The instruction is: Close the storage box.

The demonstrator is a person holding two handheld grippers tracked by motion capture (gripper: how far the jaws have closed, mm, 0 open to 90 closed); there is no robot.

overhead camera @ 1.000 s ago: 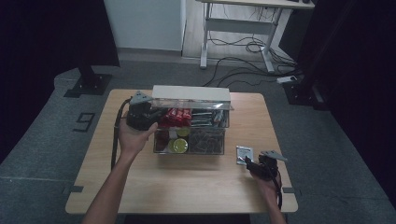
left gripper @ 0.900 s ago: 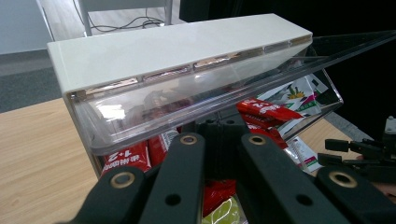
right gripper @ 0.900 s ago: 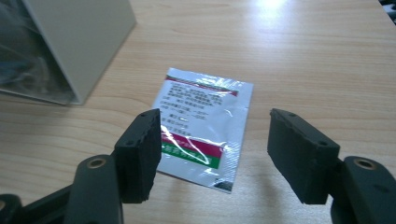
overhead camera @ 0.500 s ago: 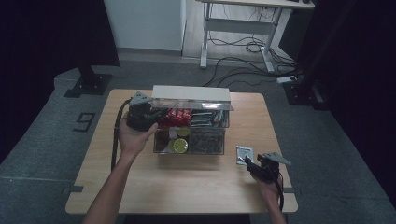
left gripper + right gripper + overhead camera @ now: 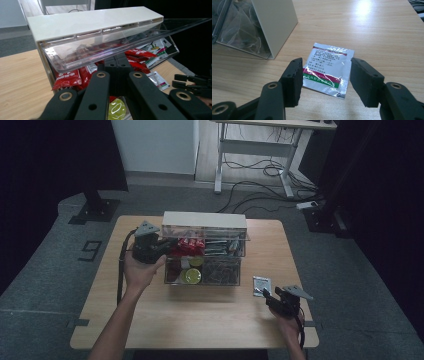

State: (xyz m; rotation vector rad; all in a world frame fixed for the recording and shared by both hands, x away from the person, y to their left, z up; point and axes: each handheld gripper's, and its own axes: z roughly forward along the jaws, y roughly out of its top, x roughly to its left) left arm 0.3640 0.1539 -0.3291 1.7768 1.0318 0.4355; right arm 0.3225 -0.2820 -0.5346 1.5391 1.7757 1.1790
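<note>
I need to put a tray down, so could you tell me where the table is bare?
The front strip between the clear organizer and the near edge is bare, as is the far left of the table. It is crowded around the sachet by the right claw.

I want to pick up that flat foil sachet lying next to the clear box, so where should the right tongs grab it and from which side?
The sachet lies flat on the table, so there is no raised body to pinch. Probably best to take the near edge, where one corner looks slightly lifted, coming low from the person's side. The right tongs already stand open on either side of it.
</note>
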